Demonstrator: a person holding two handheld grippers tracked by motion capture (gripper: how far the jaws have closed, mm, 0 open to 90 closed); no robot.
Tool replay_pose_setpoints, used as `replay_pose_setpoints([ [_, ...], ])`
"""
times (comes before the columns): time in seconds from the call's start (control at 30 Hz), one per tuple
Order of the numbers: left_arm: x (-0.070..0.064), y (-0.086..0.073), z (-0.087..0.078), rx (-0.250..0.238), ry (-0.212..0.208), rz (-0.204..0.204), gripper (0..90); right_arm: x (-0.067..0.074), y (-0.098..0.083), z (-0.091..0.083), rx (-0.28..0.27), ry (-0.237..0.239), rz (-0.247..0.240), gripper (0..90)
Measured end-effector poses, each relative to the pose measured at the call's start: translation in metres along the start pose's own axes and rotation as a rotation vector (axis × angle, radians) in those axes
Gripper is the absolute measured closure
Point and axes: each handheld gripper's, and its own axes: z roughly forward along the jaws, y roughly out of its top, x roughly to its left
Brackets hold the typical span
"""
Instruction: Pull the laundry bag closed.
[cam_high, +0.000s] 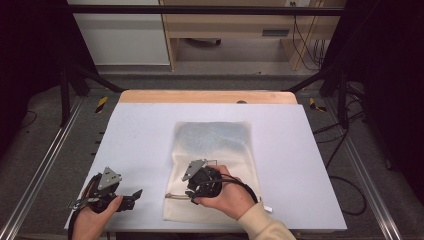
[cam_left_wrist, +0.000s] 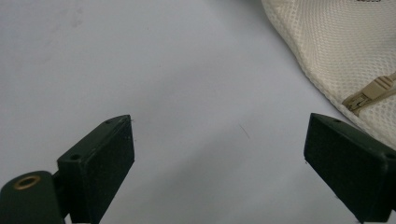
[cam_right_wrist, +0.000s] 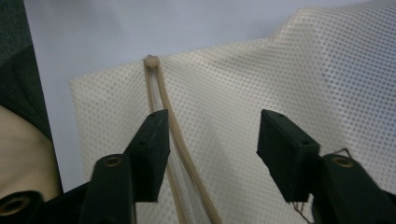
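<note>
We find the left tongs (cam_left_wrist: 219, 154) wide open over bare surface (cam_left_wrist: 163, 70); right tongs (cam_right_wrist: 212, 149) open, empty, above the mesh bag's (cam_right_wrist: 261, 79) cord (cam_right_wrist: 180, 135).

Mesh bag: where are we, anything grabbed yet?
Done: mesh bag lies flat on the table. In hand: right claw is open over the bag's drawstring; left claw open above bare table beside it. Left: any grasp, nothing is gripped.
</note>
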Motion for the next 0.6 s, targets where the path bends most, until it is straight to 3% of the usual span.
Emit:
replay_pose_setpoints([
  [0.23, 0.002, 0.000, 0.001, -0.003, 0.000, -0.007, 10.0, 0.010, 0.018, 0.020, 0.025, 0.077, -0.041, 63.8],
  [0.43, 0.002, 0.000, 0.000, 0.003, -0.010, -0.009, 11.8, 0.017, 0.030, 0.042, 0.054, 0.123, -0.071, 70.3],
  [0.6, 0.002, 0.000, -0.002, 0.001, -0.025, -0.011, 13.6, 0.019, 0.038, 0.057, 0.086, 0.154, -0.073, 70.5],
])
